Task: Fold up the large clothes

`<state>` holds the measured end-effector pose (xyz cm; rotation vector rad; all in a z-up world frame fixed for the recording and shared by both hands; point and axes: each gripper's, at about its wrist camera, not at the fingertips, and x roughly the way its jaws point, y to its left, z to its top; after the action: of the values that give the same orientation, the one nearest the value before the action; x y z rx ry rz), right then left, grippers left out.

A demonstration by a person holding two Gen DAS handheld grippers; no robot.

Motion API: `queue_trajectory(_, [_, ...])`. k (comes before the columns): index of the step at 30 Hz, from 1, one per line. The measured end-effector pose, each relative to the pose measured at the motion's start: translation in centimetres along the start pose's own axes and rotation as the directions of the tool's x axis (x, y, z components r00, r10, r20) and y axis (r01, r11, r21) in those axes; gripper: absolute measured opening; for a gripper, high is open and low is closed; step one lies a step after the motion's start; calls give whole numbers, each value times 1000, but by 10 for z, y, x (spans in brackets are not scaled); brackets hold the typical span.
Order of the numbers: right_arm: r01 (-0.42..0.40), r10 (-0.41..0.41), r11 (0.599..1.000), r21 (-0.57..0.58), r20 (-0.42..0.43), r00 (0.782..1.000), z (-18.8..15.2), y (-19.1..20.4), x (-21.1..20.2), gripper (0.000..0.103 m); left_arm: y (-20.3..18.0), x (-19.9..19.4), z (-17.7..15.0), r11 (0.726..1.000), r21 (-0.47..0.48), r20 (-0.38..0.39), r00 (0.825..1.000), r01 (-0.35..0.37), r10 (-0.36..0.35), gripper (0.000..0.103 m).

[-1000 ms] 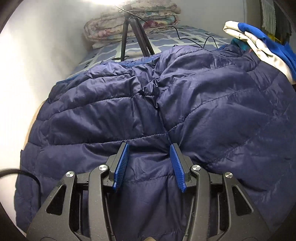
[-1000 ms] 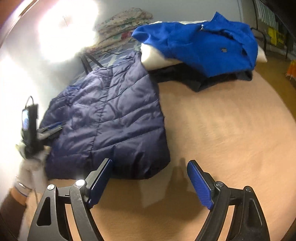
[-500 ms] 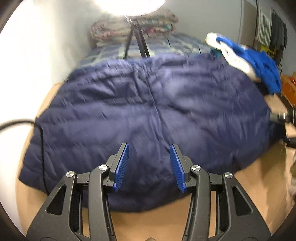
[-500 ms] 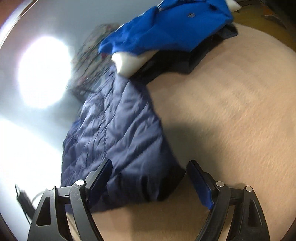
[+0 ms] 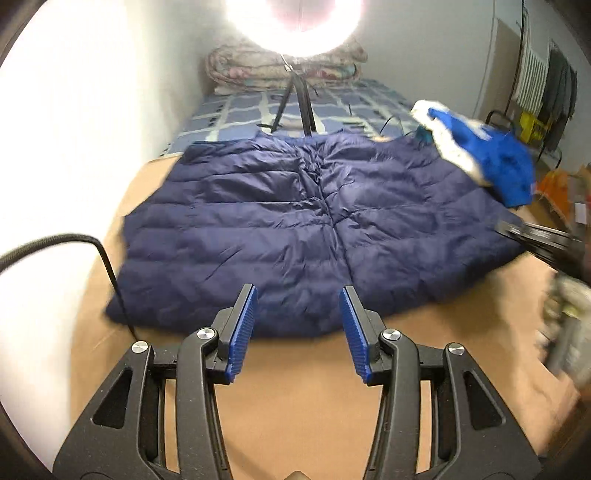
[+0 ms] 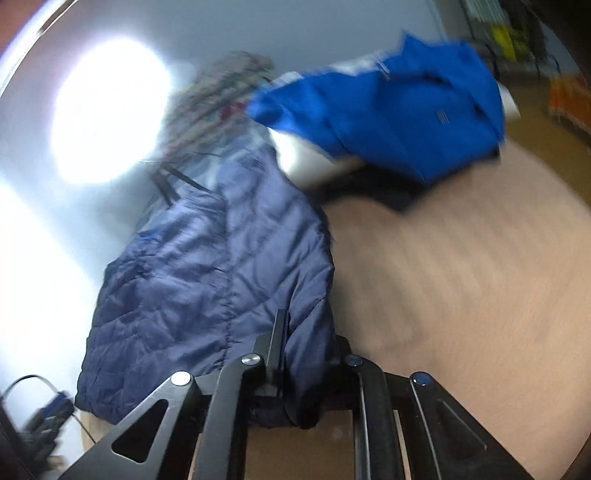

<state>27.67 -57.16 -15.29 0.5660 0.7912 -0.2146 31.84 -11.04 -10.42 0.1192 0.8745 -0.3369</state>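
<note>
A navy quilted jacket [image 5: 314, 236] lies spread flat on the tan counter [image 5: 314, 391], its far edge against a blue patterned bed [image 5: 258, 110] where folded quilts [image 5: 280, 66] are stacked under a glaring lamp [image 5: 295, 22] on a tripod [image 5: 299, 99]. At the jacket's far right corner a heap of bright blue and white clothes [image 5: 487, 158] overlaps it, and in the right wrist view the same blue heap [image 6: 399, 122] sits on something dark just beyond the jacket [image 6: 207, 280]. A black cable [image 5: 107, 266] curves across the jacket's left near corner. The near strip of counter in front of the jacket's hem is bare, and the right wrist view shows a broad open stretch of counter [image 6: 461, 280] to the jacket's right; the left side is hemmed in by a white wall. The left gripper [image 5: 298, 328] stands half open above the near hem with nothing between its blue pads, whereas a second ago it was low over the jacket's middle, which filled the view. The right gripper [image 6: 295, 354] has just been closing and now pinches the jacket's near right corner, a fold of navy cloth bunched between its jaws; a second ago it was spread wide over bare counter beside that corner.
</note>
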Motion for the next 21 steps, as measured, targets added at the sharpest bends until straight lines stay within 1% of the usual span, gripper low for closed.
queue_trajectory(2, [-8,9,999,-38,25,1000,7,13,-10,9,13,-37,-11,999,-32,-26,999,18,-19,58])
queue_trajectory(3, [-12,15,998,-61,37,999,10,22,-14,9,21,-55,-21,998,-56,-35,999,21,-23,61])
queue_trajectory(6, [-39,47,993,-113,71,996,18,40,-32,8,41,-96,-53,992,-128,-29,1000,8,-12,61])
queue_trajectory(8, [-55,67,989,-138,88,994,21,52,-41,8,52,-114,-77,985,-172,-15,1000,-4,1,62])
queue_trajectory(10, [-76,92,985,-155,102,991,24,66,-47,7,63,-122,-99,973,-229,-6,1000,-15,14,62])
queue_trajectory(12, [-92,113,981,-172,115,987,28,80,-53,7,69,-123,-112,968,-251,-4,1000,-24,24,62])
queue_trajectory(13, [-94,117,979,-183,121,986,29,93,-48,7,72,-123,-115,967,-252,-7,1000,-23,22,62])
queue_trajectory(17, [-103,144,963,-251,150,978,36,131,-55,7,79,-127,-119,965,-262,14,1000,-16,20,62])
queue_trajectory(21, [-126,193,931,-344,167,967,36,182,-60,6,80,-129,-121,960,-279,22,999,28,-23,62])
